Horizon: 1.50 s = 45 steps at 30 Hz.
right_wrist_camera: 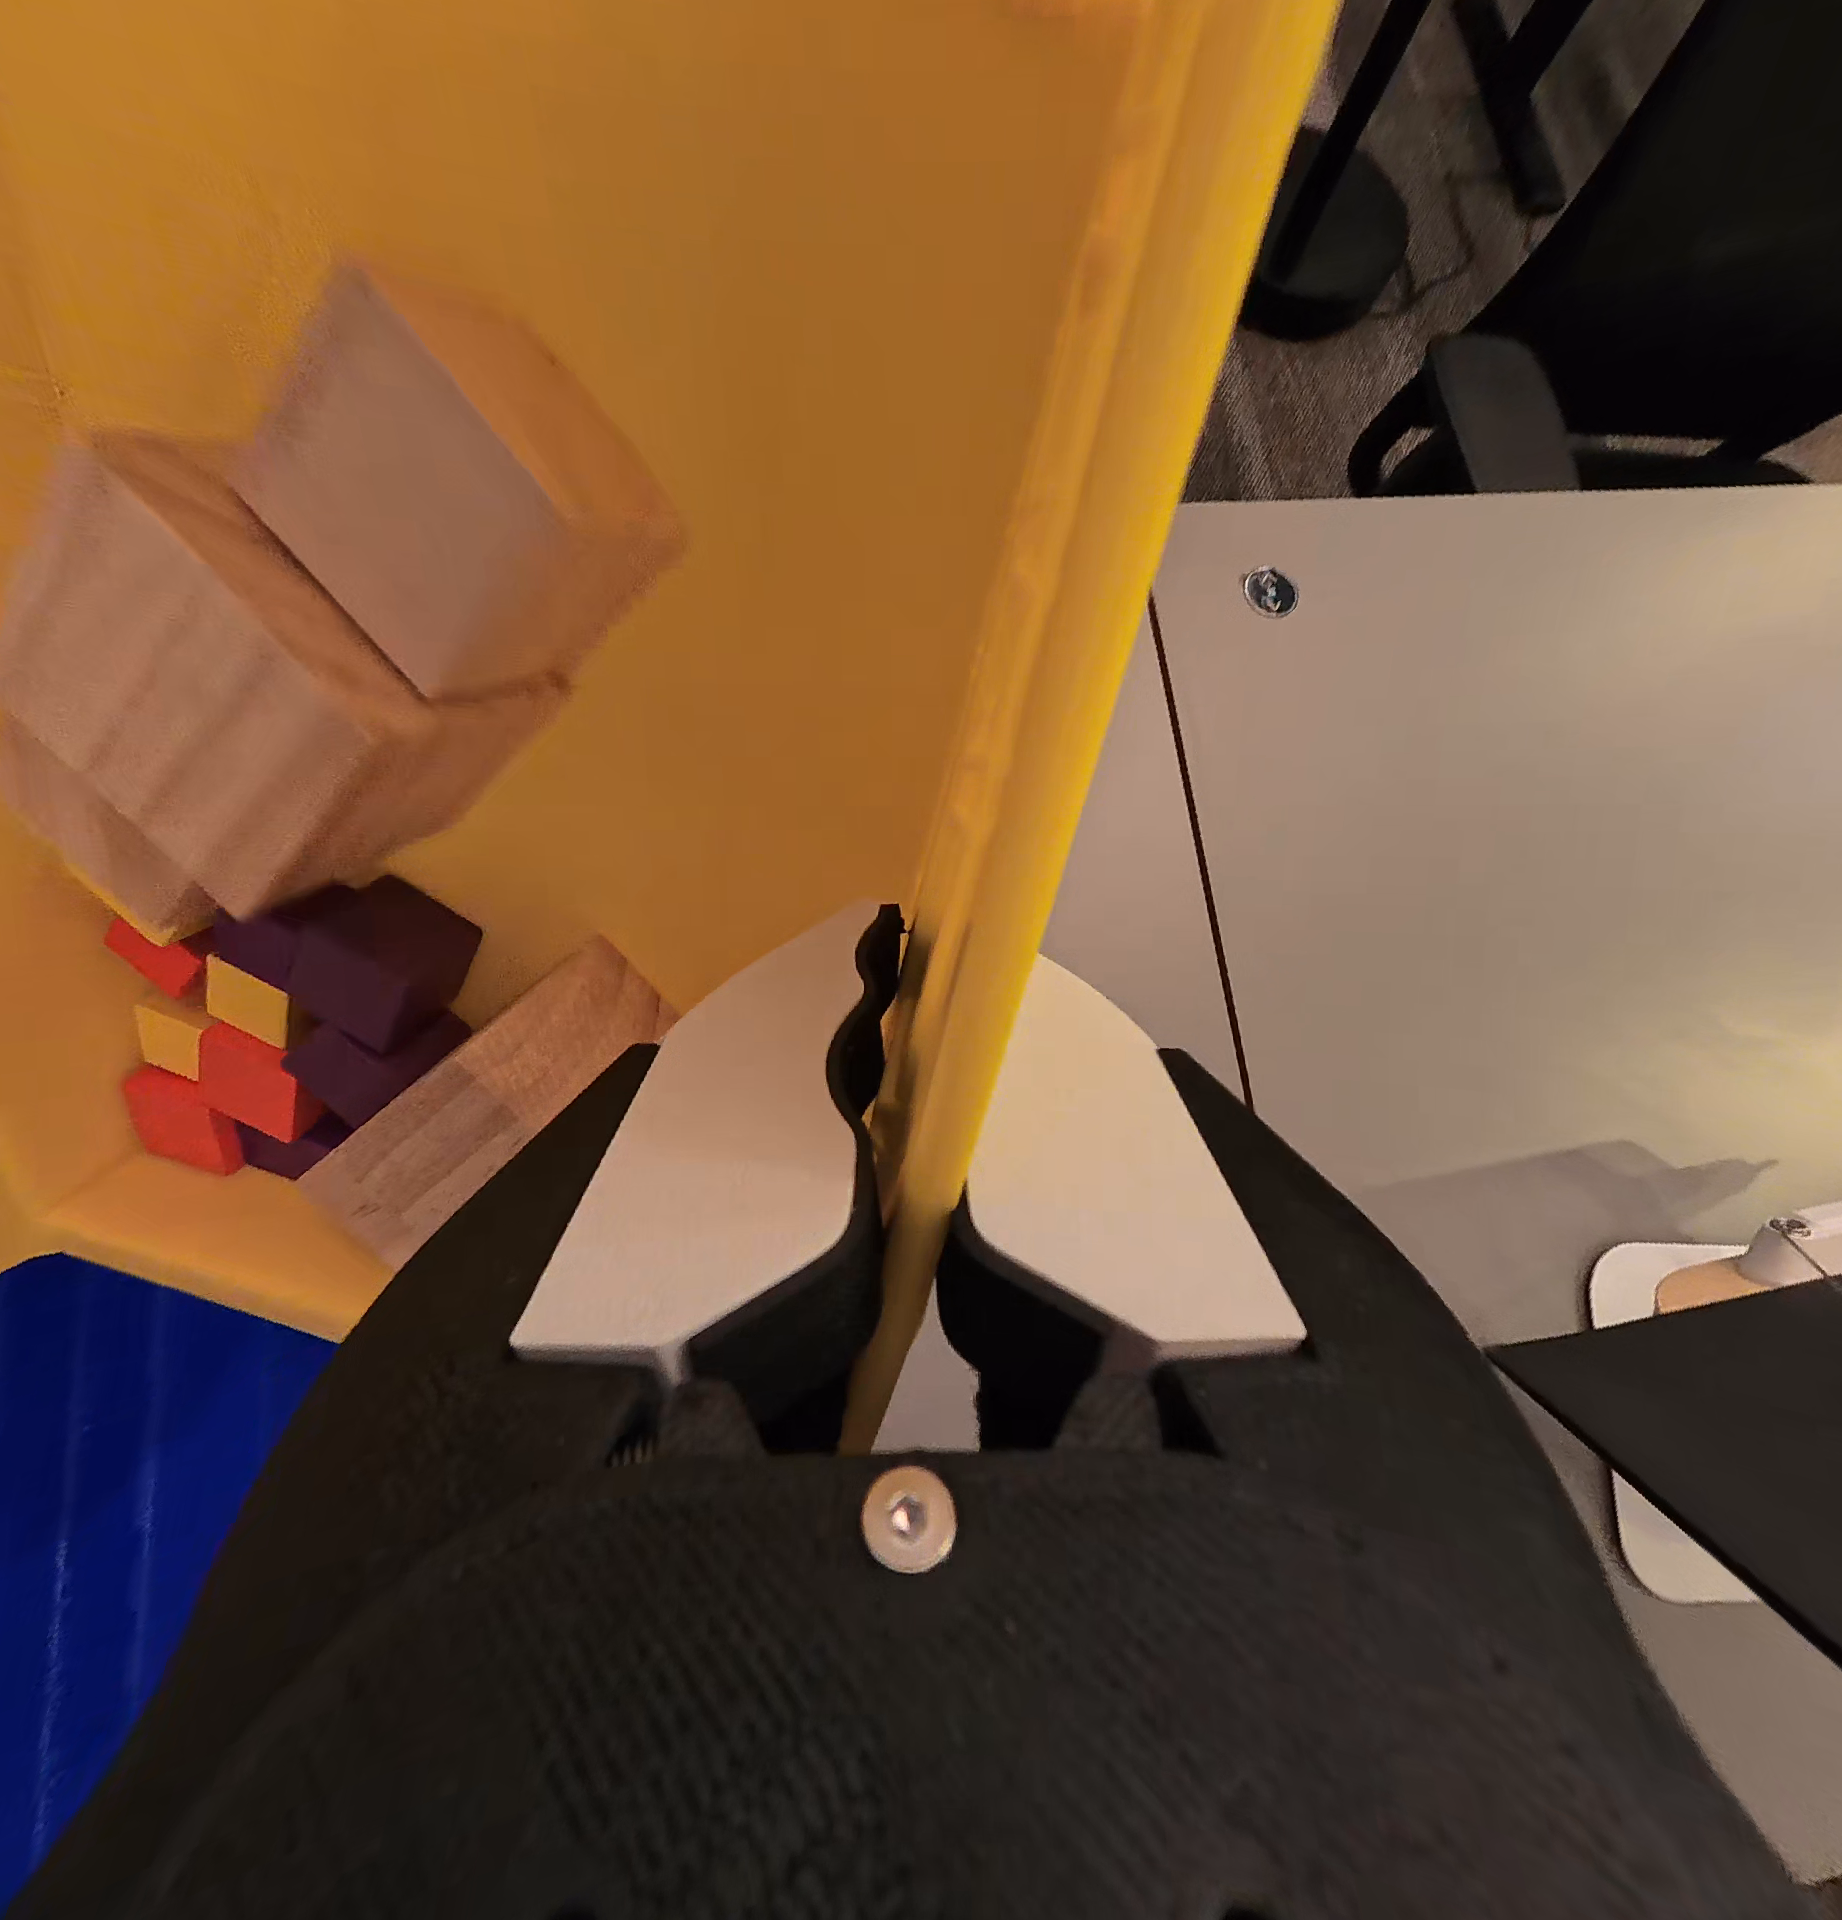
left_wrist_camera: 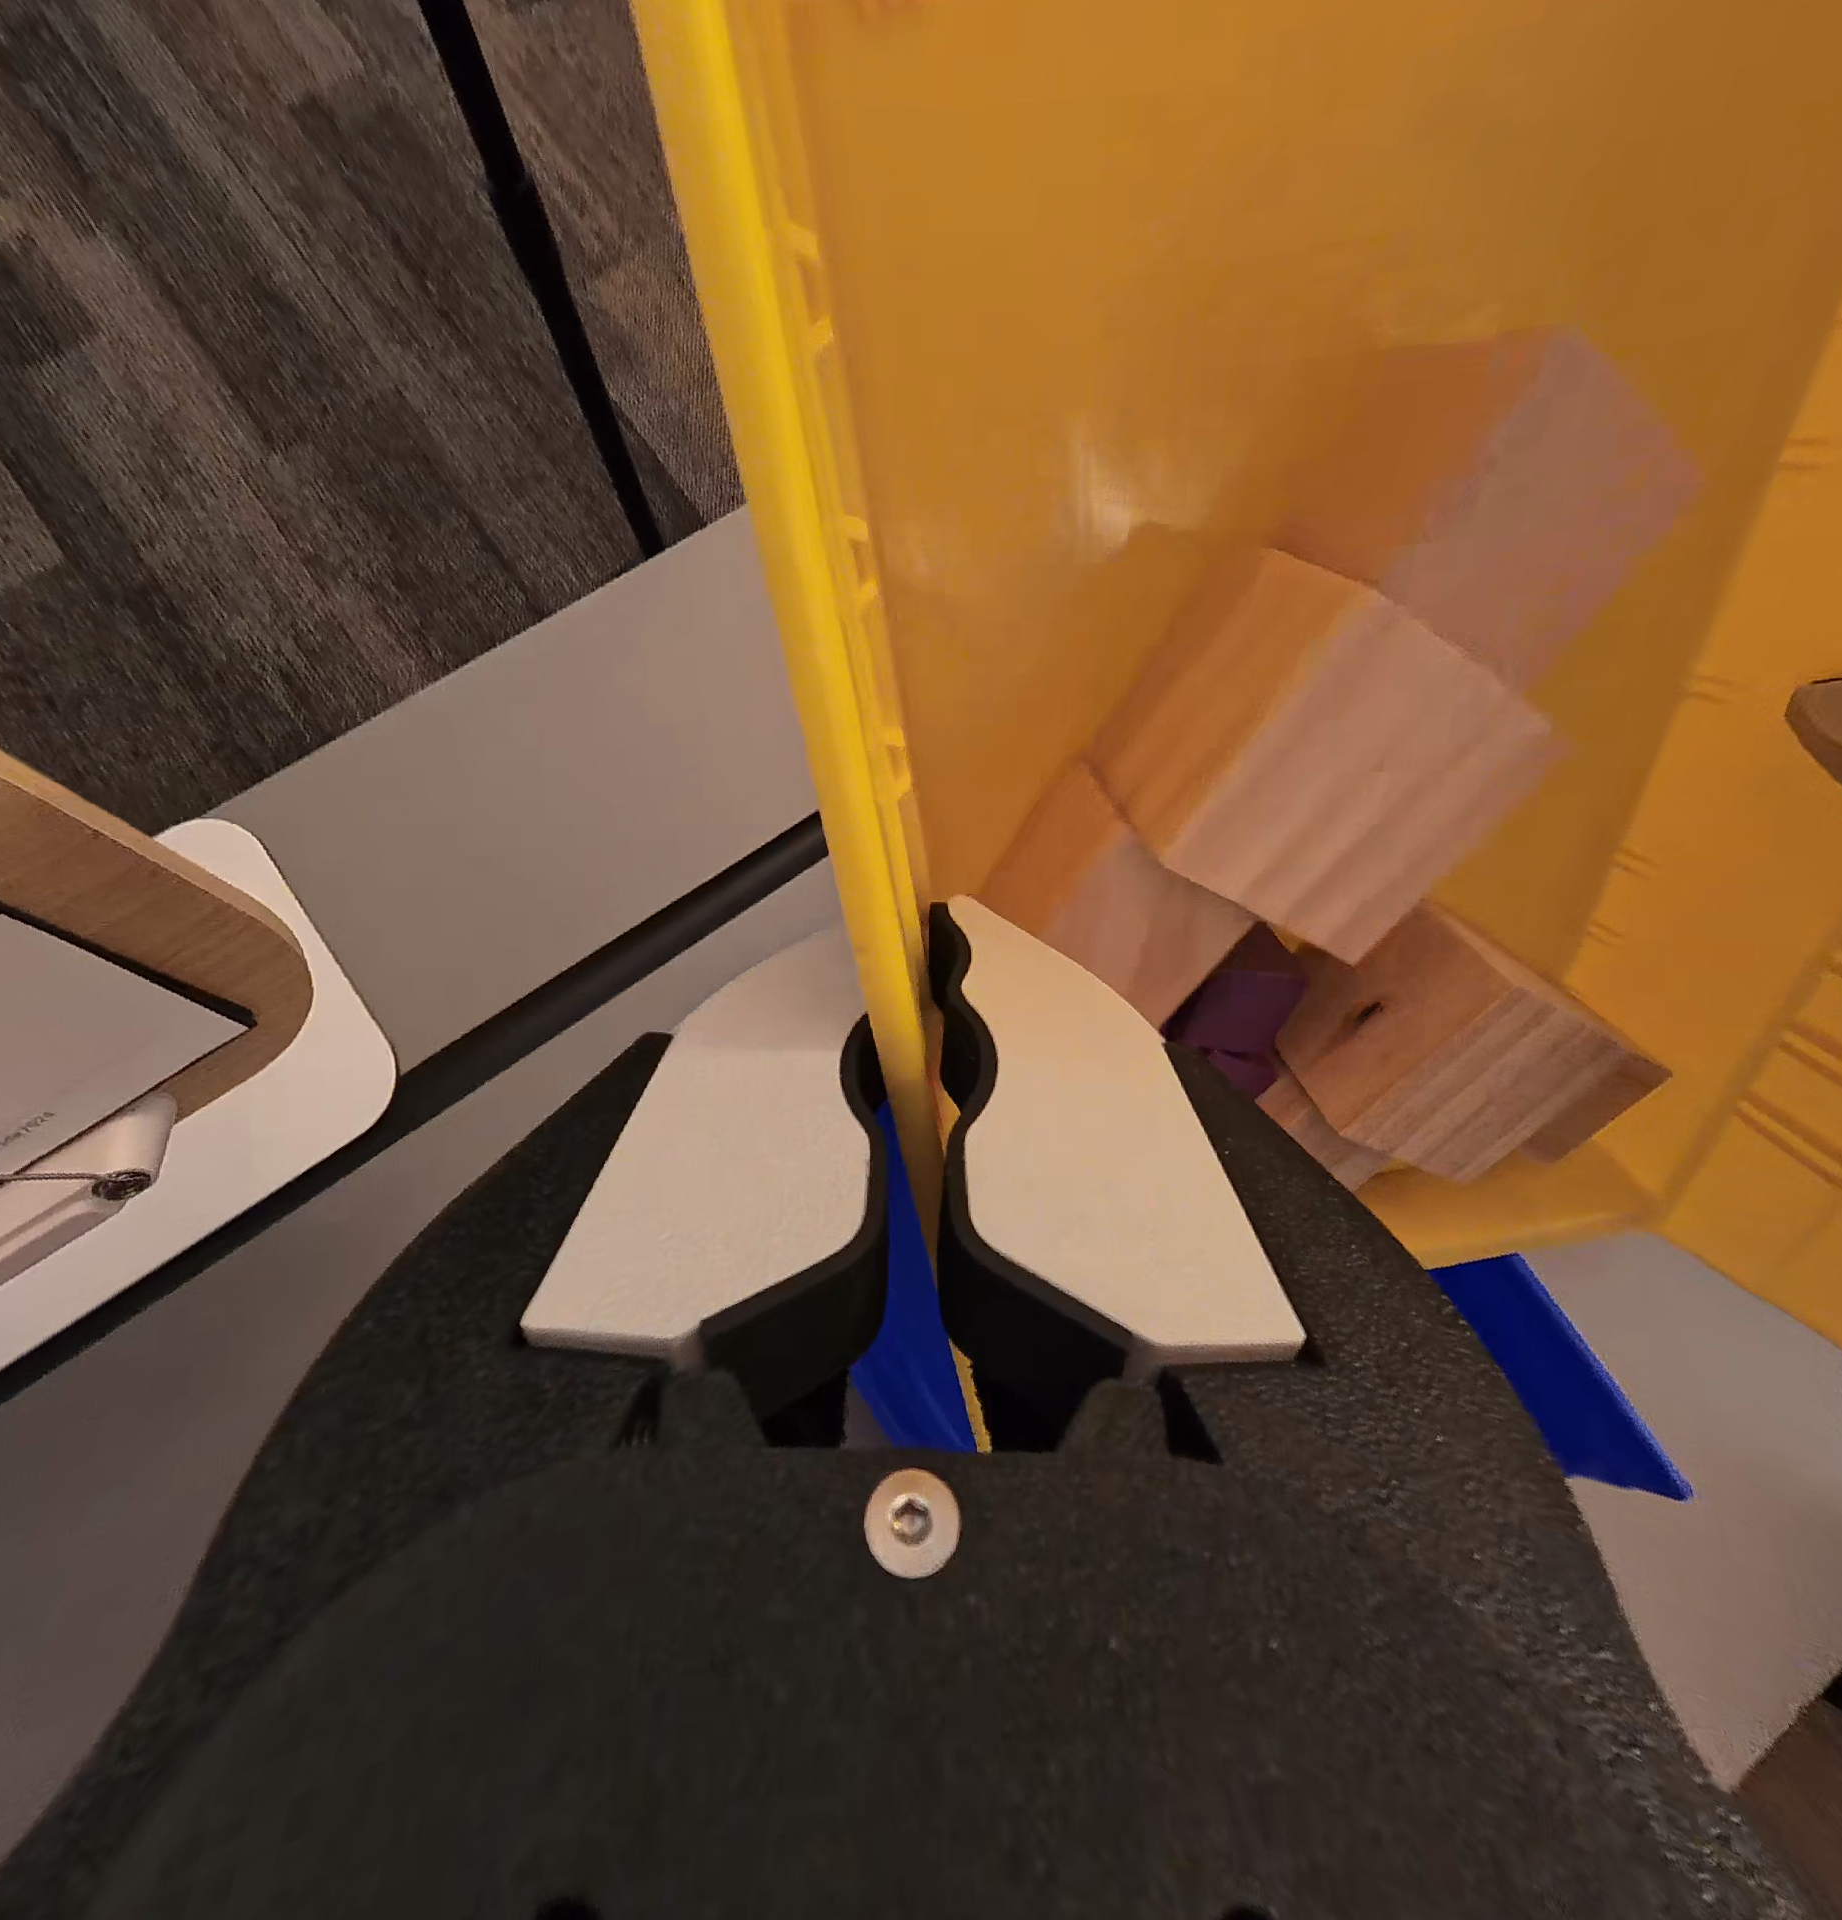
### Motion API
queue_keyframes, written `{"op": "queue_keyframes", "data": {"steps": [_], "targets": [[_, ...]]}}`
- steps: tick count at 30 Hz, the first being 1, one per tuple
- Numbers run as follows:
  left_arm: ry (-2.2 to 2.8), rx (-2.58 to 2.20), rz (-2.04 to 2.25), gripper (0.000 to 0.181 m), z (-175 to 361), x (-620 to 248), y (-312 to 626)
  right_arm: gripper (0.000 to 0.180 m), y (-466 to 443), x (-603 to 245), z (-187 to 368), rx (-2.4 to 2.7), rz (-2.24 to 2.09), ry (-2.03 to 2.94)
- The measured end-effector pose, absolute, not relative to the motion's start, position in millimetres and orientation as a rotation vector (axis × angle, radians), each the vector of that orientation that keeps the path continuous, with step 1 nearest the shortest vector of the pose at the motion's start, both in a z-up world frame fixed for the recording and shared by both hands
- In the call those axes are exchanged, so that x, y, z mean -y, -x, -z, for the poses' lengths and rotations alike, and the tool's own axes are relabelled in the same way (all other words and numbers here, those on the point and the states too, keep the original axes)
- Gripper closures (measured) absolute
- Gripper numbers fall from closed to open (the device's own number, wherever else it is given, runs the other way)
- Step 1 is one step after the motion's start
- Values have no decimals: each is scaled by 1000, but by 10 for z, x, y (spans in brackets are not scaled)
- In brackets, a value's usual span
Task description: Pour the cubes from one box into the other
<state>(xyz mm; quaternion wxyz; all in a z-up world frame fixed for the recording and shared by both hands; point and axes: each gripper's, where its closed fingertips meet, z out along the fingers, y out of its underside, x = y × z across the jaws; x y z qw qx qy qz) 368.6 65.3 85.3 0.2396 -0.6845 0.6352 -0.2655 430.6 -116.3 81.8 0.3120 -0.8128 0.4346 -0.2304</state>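
Beyond my tongs lies a smooth pale grey worktop (right_wrist_camera: 1519, 831), with dark mottled carpet (left_wrist_camera: 221, 364) past its far edge and black chair legs (right_wrist_camera: 1332, 239) off to the right. My left tongs (left_wrist_camera: 912, 997) are clamped on one thin wall of the glossy yellow box (left_wrist_camera: 1260, 312) and my right tongs (right_wrist_camera: 912, 987) on the opposite wall. Between them, plain wooden cubes (right_wrist_camera: 273, 644) and smaller red, purple and yellow cubes (right_wrist_camera: 283, 1049) crowd its low corner, just above the ribbed blue box (right_wrist_camera: 117, 1455); blur defeats an exact count.

The yellow box (left_wrist_camera: 1260, 416) fills the middle between both grippers. To its right the table (right_wrist_camera: 1519, 831) is open; on the left a wooden frame (left_wrist_camera: 117, 883) stands near.
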Motion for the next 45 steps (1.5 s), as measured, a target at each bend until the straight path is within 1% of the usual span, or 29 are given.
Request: {"op": "queue_keyframes", "data": {"steps": [9,22,30,34,39,41,45], "targets": [[1827,-1699,762,177,-724,-679,-3641,175,-4242,1135,-681,-1131,644,2100],[1605,-1503,958,177,-963,-648,-3658,175,-4197,1171,-902,-1035,835,1858],[1639,-1429,1123,177,-924,-669,-3588,173,-3969,1167,-940,-980,954,1831],[1633,-1487,1058,178,-796,-652,-3551,174,-3934,1181,-914,-986,996,1843],[1580,-1482,1027,178,-912,-655,-3511,174,-3898,1188,-925,-1018,969,1813],[1529,-1438,1063,178,-1035,-659,-3500,175,-3834,1190,-1013,-1010,995,1746],[1492,-1391,1104,178,-1108,-631,-3469,175,-3761,1226,-1050,-1036,1015,1697]]}}
